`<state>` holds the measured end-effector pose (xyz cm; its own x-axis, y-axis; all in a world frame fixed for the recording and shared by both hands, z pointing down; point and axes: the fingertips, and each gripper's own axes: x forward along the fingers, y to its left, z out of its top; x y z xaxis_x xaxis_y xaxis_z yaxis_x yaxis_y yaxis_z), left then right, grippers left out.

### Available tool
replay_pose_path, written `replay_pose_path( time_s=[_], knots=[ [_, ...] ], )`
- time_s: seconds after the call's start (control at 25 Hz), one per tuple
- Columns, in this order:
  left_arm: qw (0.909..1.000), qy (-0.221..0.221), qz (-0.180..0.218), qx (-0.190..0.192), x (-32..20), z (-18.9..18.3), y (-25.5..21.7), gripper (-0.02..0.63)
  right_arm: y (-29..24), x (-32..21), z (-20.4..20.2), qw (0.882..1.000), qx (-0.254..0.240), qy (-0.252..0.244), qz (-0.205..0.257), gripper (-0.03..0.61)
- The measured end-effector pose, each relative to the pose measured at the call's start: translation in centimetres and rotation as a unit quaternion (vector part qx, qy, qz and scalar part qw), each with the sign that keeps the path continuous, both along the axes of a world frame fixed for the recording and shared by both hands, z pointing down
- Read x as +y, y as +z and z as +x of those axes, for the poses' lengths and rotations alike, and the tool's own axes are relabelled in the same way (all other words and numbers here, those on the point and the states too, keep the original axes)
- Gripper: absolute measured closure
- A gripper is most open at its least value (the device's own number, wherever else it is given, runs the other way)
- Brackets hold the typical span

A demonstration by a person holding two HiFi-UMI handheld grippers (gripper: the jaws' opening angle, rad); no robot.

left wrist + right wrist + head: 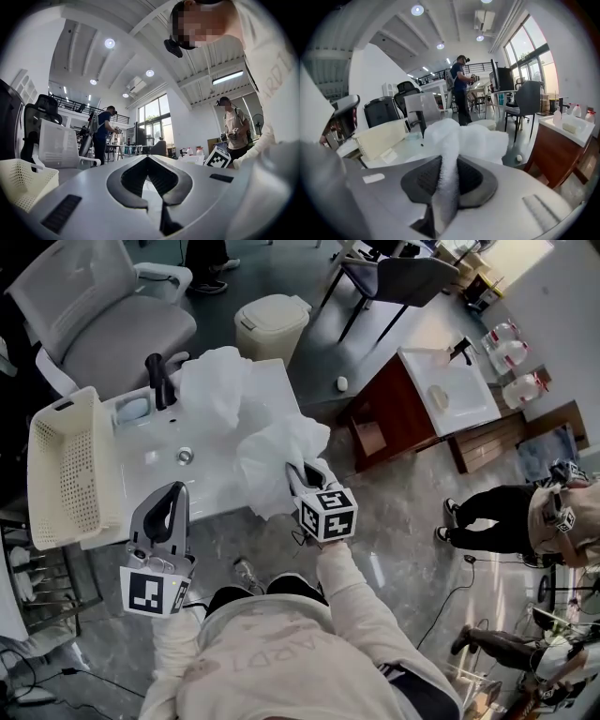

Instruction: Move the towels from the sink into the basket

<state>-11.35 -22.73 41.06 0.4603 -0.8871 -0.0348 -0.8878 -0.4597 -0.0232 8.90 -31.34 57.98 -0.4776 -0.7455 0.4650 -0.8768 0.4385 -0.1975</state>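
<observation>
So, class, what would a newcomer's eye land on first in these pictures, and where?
Probably the white towel pinched in the right gripper, held over the near right corner of the sink. Next, a second towel heaped by the black tap at the far side, and the cream basket at the sink's left end.
</observation>
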Motion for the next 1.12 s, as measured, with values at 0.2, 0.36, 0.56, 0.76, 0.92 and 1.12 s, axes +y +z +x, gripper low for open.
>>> replay_pose_path(
  time_s=[0.2,0.36,0.56,0.76,0.92,1.12],
  knots=[
    [1.0,-0.005,0.007,-0.004,0.8,-0.1,-0.6,0.609,-5.1,0.9,-0.4,0.996,-0.058,-0.006,0.069,0.497],
    [0.9999,-0.013,0.008,-0.006,1.3,-0.6,-0.9,0.609,-6.8,1.4,-1.2,0.992,-0.069,-0.016,0.101,0.497],
    [0.9997,-0.022,0.014,-0.004,1.8,-1.3,-1.4,0.609,-9.4,1.9,-2.6,0.985,-0.09,-0.033,0.141,0.495],
    [0.9991,-0.037,0.018,-0.005,2.3,-2.3,-1.8,0.609,-11.7,2.2,-4.0,0.979,-0.099,-0.045,0.172,0.495],
    [0.9985,-0.052,0.019,-0.004,3.0,-3.4,-1.9,0.609,-13.1,2.6,-5.1,0.974,-0.114,-0.054,0.188,0.495],
    [0.9972,-0.071,0.022,-0.007,4.1,-4.6,-2.2,0.609,-14.7,3.0,-7.0,0.968,-0.131,-0.071,0.204,0.495]
  ],
)
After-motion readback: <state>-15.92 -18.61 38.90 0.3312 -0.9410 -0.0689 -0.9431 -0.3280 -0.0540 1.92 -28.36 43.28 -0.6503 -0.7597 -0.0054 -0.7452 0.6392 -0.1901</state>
